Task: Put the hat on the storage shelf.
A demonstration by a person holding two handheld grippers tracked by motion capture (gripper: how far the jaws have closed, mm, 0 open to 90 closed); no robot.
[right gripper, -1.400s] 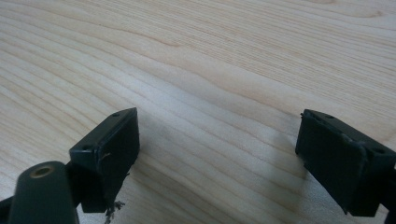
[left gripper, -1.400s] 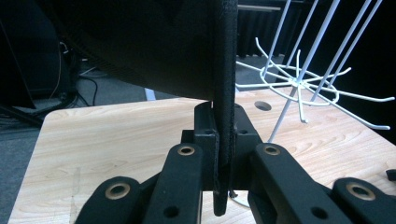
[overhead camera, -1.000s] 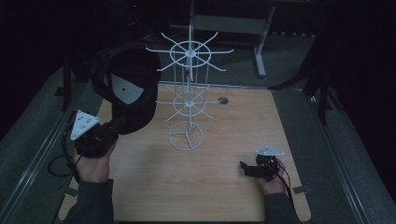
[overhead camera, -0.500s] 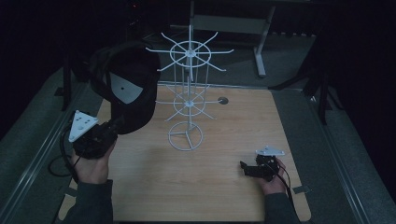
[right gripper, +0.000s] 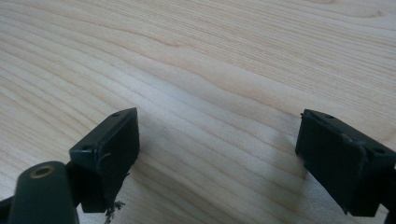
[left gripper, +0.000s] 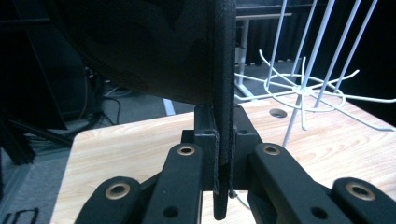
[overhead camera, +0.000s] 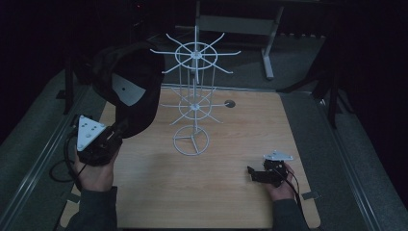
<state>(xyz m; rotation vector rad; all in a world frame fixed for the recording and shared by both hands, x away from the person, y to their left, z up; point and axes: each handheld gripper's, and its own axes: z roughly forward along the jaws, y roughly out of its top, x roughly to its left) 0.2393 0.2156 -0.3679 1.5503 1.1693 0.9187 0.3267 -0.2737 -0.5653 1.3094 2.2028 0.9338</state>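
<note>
Black cap (overhead camera: 129, 91) barely shifted; brim pinched by left gripper (overhead camera: 117, 132), crown raised.

Left tongs (overhead camera: 119, 131) raised at left, jaws clamped tight, pointing up and forward; left hand (overhead camera: 96, 168) grips the body from below. Right tongs (overhead camera: 251, 173) low at right, jaws wide apart, pointing left; right hand (overhead camera: 281, 185) behind.
</note>
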